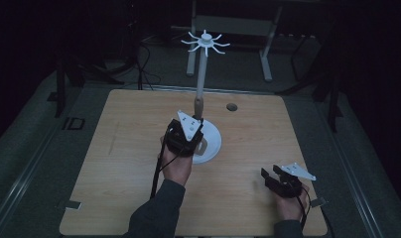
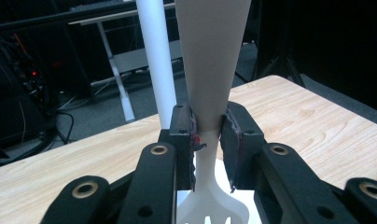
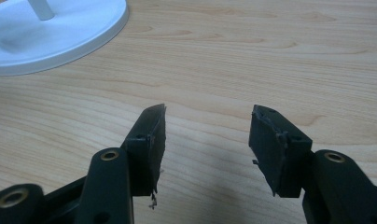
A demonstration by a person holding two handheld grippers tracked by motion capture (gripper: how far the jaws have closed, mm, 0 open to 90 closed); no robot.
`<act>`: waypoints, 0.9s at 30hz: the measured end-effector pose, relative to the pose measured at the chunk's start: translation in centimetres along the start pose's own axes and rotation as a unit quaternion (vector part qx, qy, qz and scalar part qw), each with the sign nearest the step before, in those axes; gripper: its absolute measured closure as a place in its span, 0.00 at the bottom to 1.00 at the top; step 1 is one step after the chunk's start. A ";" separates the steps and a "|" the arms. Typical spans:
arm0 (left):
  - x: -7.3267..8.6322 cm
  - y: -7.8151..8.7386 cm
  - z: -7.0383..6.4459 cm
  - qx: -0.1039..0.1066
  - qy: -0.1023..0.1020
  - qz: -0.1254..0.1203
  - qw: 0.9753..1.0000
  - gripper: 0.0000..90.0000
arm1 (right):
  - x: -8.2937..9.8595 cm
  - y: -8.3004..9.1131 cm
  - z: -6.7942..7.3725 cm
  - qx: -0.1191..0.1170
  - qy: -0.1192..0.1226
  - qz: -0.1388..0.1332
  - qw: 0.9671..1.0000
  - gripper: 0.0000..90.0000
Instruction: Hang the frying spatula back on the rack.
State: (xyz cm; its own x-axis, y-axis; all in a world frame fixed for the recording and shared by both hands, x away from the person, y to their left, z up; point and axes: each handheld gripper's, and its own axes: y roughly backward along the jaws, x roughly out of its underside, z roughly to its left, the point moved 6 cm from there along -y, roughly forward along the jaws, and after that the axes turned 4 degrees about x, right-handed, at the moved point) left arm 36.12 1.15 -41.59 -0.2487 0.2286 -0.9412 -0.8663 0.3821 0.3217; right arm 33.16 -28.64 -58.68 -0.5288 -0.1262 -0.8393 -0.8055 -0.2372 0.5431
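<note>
Left gripper (image 2: 209, 140): closed on the narrow neck of a pale utensil, both jaws pressed against it. In the high view it (image 1: 184, 135) sits over the near edge of the stand's round base, held from below by the person's left hand (image 1: 176, 166).
Utensil (image 2: 210, 70): a beige handle that widens as it rises, standing roughly upright between the jaws. Below the grip it turns white and flares into a slotted or pronged head (a fork or a slotted spatula, I cannot tell which). In the high view its handle (image 1: 199, 105) shows just beside the pole.
Stand (image 1: 212, 141): white, with a round base on the wooden table (image 1: 114, 163), a tall thin pole (image 1: 202, 69) and a ring of curved hooks (image 1: 205, 41) at the top. The pole (image 2: 155, 60) rises just behind the left jaw in the left gripper view.
Right gripper (image 3: 206, 140): jaws spread wide with bare tabletop between them, holding nothing. In the high view it (image 1: 274, 176) is low over the table's near right corner, well apart from the stand, in the person's right hand (image 1: 289, 206).
Base seen from the right gripper: a white edge (image 3: 79, 39) at the upper left, well beyond the jaws.
Table: light wood grain, with a small dark hole (image 1: 232, 106) near the far edge, to the right of the pole.
Room: dim (the floor and the desk frame behind the table are barely lit).
</note>
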 end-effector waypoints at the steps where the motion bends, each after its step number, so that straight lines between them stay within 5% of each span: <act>1: -0.1 0.0 0.0 0.000 -0.002 0.000 1.000 0.84 | 0.0 0.0 0.0 0.000 0.000 0.000 1.000 0.51; 27: -3.7 0.1 0.5 -0.025 -0.007 -0.015 1.000 0.84 | 0.0 -0.1 0.0 0.001 0.002 0.002 1.000 0.50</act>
State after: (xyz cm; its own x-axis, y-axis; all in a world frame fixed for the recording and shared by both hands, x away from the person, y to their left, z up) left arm 37.14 0.86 -38.04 -0.2160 0.2295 -0.9490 -0.8941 0.3441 0.2867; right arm 33.22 -28.63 -58.77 -0.5307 -0.1303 -0.8375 -0.8043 -0.2344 0.5461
